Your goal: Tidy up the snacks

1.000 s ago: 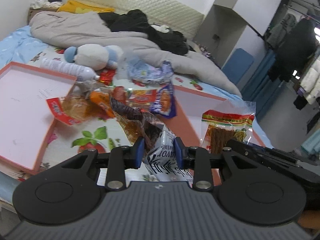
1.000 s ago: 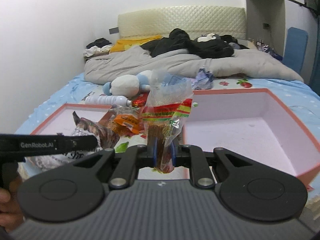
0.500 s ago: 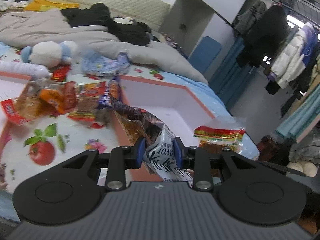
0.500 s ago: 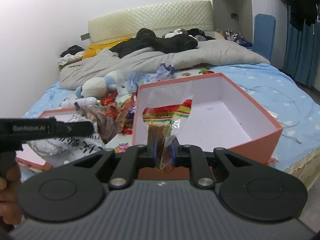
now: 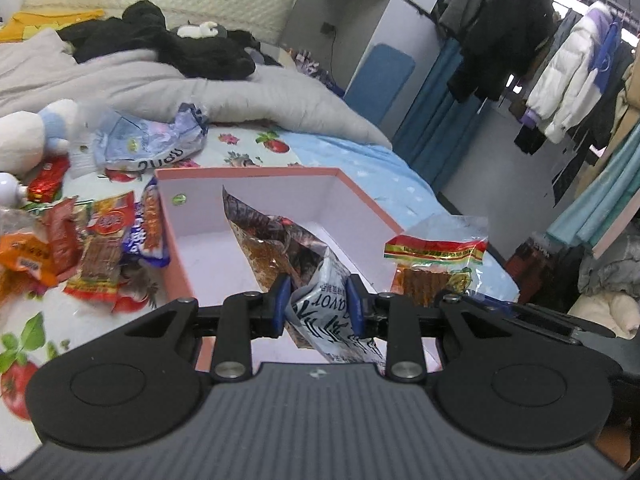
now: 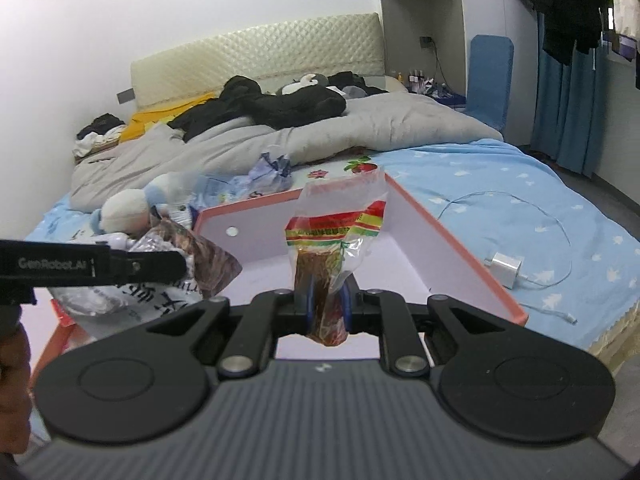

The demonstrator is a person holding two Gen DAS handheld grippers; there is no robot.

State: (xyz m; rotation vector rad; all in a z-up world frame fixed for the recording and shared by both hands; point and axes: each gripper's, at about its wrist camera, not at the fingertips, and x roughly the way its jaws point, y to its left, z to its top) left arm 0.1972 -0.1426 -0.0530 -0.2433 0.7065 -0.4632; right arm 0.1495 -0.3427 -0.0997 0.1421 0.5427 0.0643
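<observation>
My left gripper (image 5: 319, 304) is shut on a crumpled silver and brown snack bag (image 5: 288, 252) and holds it over the near edge of the pink box (image 5: 256, 174). To its right, my right gripper (image 6: 327, 300) is shut on a clear packet of brown sticks (image 6: 332, 240) with a red, yellow and green band, also above the pink box (image 6: 452, 244). The same clear packet (image 5: 436, 256) shows at the right in the left wrist view, and the silver bag (image 6: 188, 256) at the left in the right wrist view. Inside, the box shows only its bare white floor.
Several loose snack packets (image 5: 100, 240) lie on the bedsheet left of the box, with a crumpled blue bag (image 5: 148, 140) and a plush toy (image 5: 28, 132) behind. A white charger and cable (image 6: 506, 270) lie right of the box. A grey duvet (image 6: 320, 136) covers the far bed.
Both grippers have swung to the right with their packets, from over the snack pile and the left pink tray to above the pink box. Neither grip has changed.
</observation>
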